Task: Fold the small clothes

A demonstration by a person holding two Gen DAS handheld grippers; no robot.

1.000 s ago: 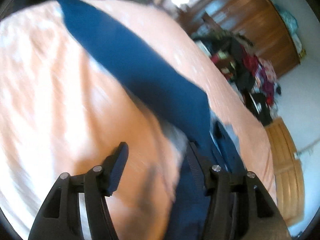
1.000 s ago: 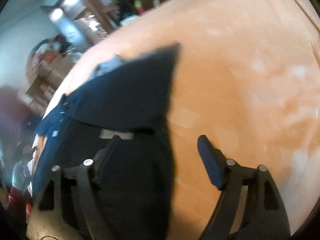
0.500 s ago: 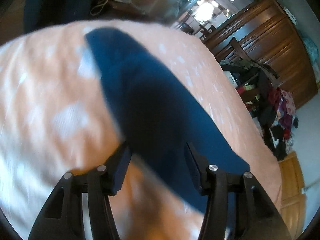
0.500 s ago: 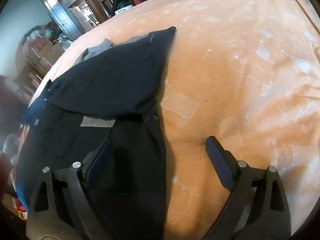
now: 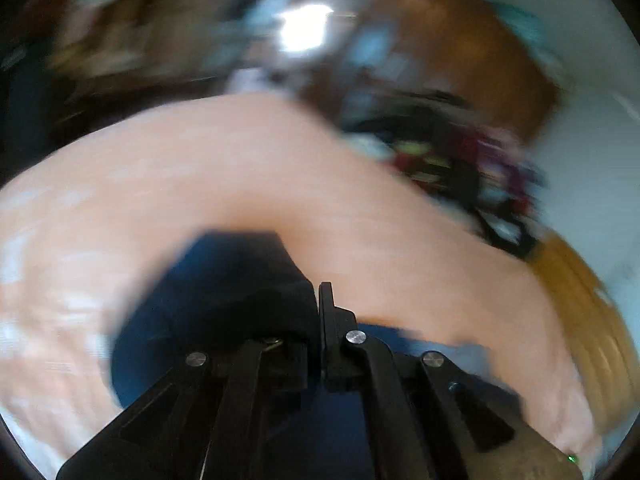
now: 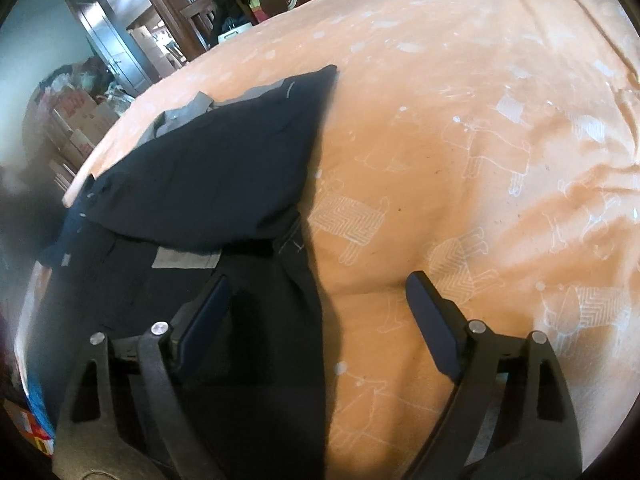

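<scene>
We hold a navy garment pinched in our closed left gripper, apparently to carry a fold, while our right gripper, spread wide and empty, hovers over its edge on the bed.

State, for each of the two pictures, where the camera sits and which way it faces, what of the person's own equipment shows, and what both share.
Left wrist: on the left tool, looking along its fingers, shut on a fold of the dark garment; blurred bed and room beyond.
Right wrist: on the right tool, open above the garment's edge, facing across the orange bedspread toward a doorway.
Shared: garment and bedspread.
</scene>
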